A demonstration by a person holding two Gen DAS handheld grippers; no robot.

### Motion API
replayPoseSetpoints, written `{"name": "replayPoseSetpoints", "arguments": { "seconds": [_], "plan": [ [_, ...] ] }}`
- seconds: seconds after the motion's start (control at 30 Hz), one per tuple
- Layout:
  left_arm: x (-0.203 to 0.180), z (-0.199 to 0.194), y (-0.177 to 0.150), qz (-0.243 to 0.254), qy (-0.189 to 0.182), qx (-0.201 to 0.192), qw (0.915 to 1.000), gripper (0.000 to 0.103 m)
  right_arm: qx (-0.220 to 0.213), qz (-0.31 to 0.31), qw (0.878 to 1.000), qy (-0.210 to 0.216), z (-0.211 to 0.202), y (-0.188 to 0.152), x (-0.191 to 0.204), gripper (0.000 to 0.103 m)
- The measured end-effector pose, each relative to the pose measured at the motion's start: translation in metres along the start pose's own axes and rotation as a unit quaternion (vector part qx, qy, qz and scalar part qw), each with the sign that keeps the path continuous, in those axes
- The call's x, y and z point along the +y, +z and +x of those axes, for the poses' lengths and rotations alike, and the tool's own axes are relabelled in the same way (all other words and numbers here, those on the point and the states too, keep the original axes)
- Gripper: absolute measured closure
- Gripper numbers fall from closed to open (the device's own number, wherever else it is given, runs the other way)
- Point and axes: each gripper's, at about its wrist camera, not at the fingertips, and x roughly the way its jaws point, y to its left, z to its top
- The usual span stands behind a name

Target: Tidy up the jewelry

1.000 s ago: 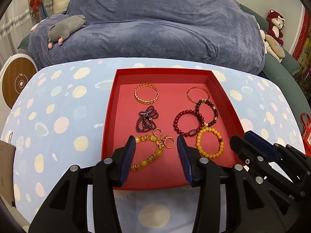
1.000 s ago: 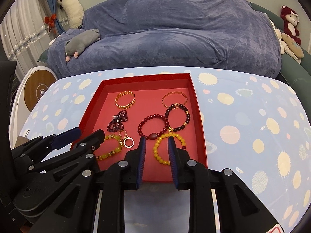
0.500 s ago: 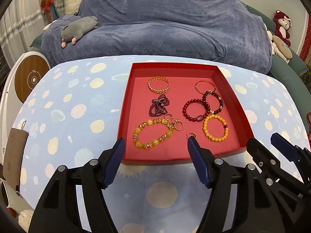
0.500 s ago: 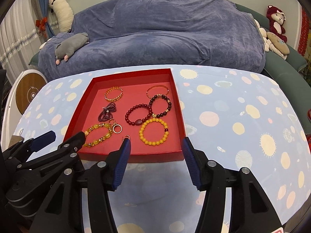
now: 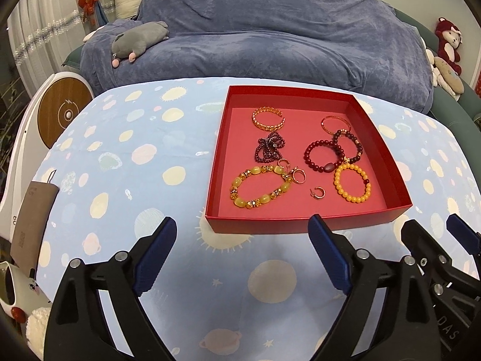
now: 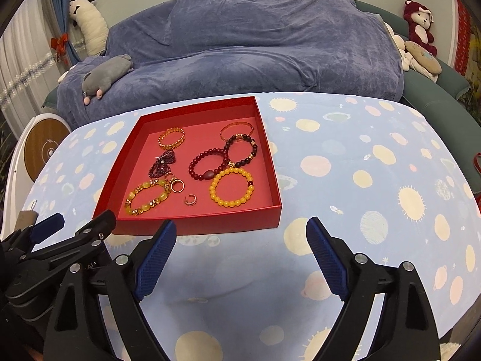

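Observation:
A shallow red tray (image 5: pixel 302 224) (image 6: pixel 198 225) on the spotted blue tablecloth holds several bracelets: a yellow-and-gold one (image 5: pixel 260 191), an orange bead one (image 5: pixel 352 187) (image 6: pixel 231 189), two dark red bead ones (image 5: pixel 323 156), a gold chain cuff (image 5: pixel 267 118), a thin gold bangle (image 5: pixel 335 121), a dark bead bundle (image 5: pixel 269 147). Gold rings (image 5: pixel 296 174) and a small hoop earring (image 5: pixel 318 193) (image 6: pixel 191 200) lie among them. My left gripper (image 5: pixel 242 240) and right gripper (image 6: pixel 240 240) hover before the tray's near wall, jaws opening wide, nothing between them.
A blue-covered sofa (image 5: pixel 270 30) with a grey plush (image 5: pixel 138 40) stands behind the table. A round wooden-faced device (image 5: pixel 61 114) sits at the left, with a brown pouch (image 5: pixel 31 213) at the table's left edge. Plush toys (image 6: pixel 421 30) rest at the right.
Both grippers have drawn back from over the tray to just in front of it, and their jaws have spread from narrow to wide. A small hoop earring now lies in the tray.

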Motion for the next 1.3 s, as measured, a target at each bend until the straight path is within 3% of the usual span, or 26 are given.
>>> {"name": "replayPoseSetpoints", "arguments": {
  "seconds": [0.13,0.2,1.3],
  "plan": [
    [0.0029,0.0006,-0.0044,-0.002,0.002,0.003,1.0000,0.017,-0.007,-0.007,1.000,-0.012,-0.0005,-0.0029,0.0017,0.016],
    [0.0046,0.0007,-0.0054,-0.006,0.007,0.003,1.0000,0.017,-0.007,-0.003,1.000,-0.020,-0.0004,-0.0032,0.0007,0.005],
    [0.0085,0.0066,-0.0101,-0.012,0.016,0.010,0.9997,0.008,-0.001,0.006,1.000,-0.022,0.0020,-0.0077,0.0013,0.006]
  ]
}}
